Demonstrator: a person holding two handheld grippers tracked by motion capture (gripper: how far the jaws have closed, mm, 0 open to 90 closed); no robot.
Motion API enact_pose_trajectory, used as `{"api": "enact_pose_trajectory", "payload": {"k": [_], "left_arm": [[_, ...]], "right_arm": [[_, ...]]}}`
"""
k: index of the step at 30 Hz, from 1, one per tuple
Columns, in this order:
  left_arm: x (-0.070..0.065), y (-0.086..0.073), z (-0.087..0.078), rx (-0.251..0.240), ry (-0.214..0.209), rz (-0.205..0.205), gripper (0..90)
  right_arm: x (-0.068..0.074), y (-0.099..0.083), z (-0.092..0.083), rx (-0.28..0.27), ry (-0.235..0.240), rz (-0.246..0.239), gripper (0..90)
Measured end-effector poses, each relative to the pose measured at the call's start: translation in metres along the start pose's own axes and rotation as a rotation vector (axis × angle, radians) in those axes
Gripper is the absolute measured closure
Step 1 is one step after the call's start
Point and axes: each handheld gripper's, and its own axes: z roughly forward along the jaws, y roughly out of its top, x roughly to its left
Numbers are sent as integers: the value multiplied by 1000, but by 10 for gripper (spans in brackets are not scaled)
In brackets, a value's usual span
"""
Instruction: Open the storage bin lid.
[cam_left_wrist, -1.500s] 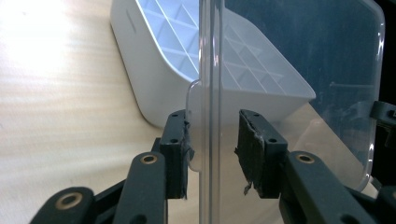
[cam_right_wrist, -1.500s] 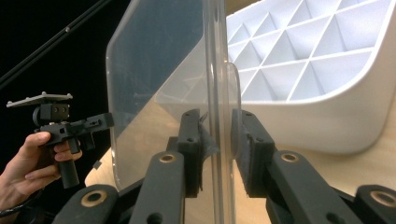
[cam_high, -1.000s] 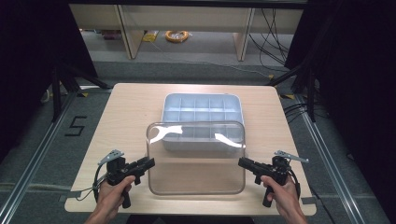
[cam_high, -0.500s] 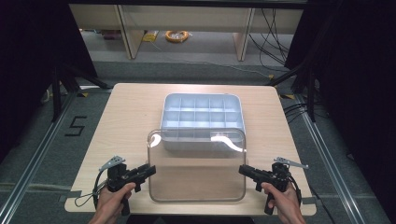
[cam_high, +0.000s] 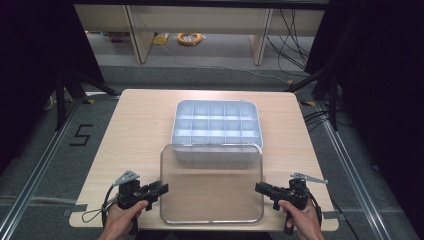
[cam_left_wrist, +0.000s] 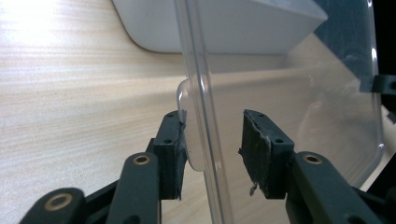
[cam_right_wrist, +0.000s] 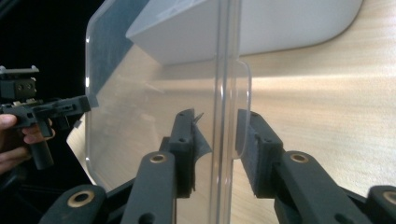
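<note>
Both grippers, left (cam_high: 161, 189) and right (cam_high: 260, 187), had just been opening, jaws apart around the clear lid's (cam_high: 212, 185) edges at lower centre.

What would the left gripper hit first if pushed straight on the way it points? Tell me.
The clear lid: its edge already sits between the left gripper's open jaws. Beyond it, across the lid, the right gripper faces it; depth is hard to judge.

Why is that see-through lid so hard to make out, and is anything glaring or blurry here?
High view: the clear plastic lid shows mainly by its bright rim, the surroundings dark. Left gripper view: glare whitens the pale wooden table at top left; the lid's edge is soft. Right gripper view: the white compartment tray looks hazy through the lid.
</note>
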Motion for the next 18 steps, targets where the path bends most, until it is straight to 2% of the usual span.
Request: {"api": "enact_pose_trajectory", "payload": {"k": [1,2,3,4,6,7,9,10,11,12,13,15,17,18], "left_arm": [[1,-1,1,-3,-12,-2,584],[2,-2,1,9,-16,0,578],[4,-3,0,25,-19,23,573],[2,-5,2,10,-22,-4,570],[2,-7,2,30,-20,1,562],[1,-8,3,33,-21,-7,560],[1,-10,3,41,-27,-4,560],[1,-11,3,46,-28,-3,559],[1,-11,4,51,-28,0,559],[1,-11,4,53,-28,-2,559],[2,-10,4,53,-28,-1,559],[2,-10,5,44,-20,-3,558],[3,-11,5,58,-19,-5,557],[4,-10,5,70,-31,-3,556]], "right_arm": [[-2,0,0,3,8,-21,680],[1,-2,0,13,6,15,679],[1,-2,0,19,2,16,676],[-1,-3,0,18,4,-21,674],[0,-5,0,25,-5,-6,667],[-1,-5,0,24,-5,-14,665],[0,-8,0,36,-7,21,662],[-2,-8,0,36,-11,0,661],[0,-9,-1,45,-10,26,660],[-3,-10,-1,43,-16,-9,659],[-2,-10,-2,50,-11,13,658],[-2,-11,0,57,-14,10,651],[-2,-12,2,65,-20,7,646],[-3,-13,2,68,-23,0,644]]}}
